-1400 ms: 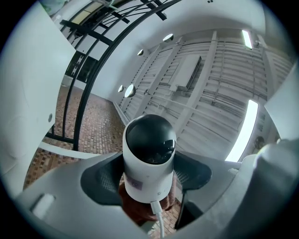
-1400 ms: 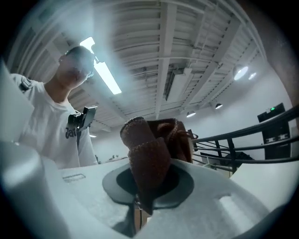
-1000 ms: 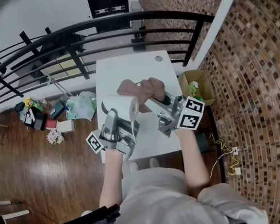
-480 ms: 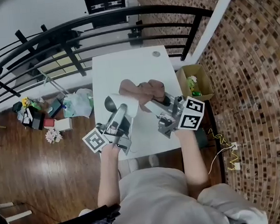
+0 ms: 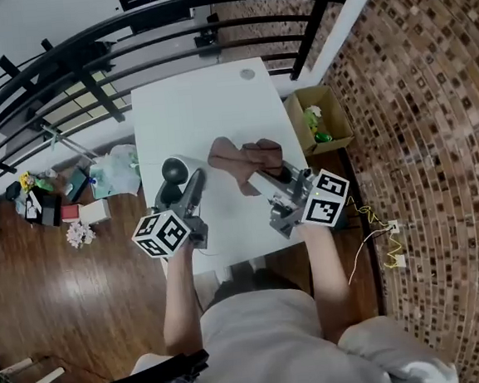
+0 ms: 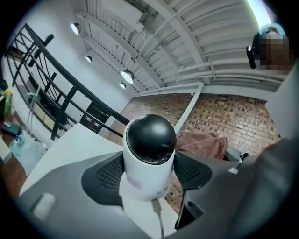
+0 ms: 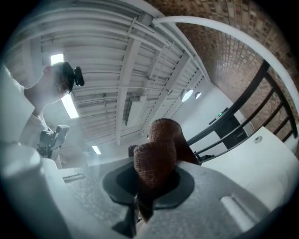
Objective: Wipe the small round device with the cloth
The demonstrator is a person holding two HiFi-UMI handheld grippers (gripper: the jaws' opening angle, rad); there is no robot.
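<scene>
Over counter (image 5: 208, 114) left edge: left gripper (image 5: 184, 181) holds small round device (image 5: 173, 170), jaws spread wide, pads clamped on white body, dark dome outward. Device has swung away from cloth (image 5: 241, 160) since a second ago. Now apart, wiping contact broken: likely pass done or re-aiming. Right gripper (image 5: 267, 176) over counter middle, jaws pinched tight on bunched brown cloth. Cable (image 6: 159, 217) trails from device base, may snag. Cardboard box (image 5: 320, 117) beside counter, railing (image 5: 85, 50) behind; neither obstructs.
</scene>
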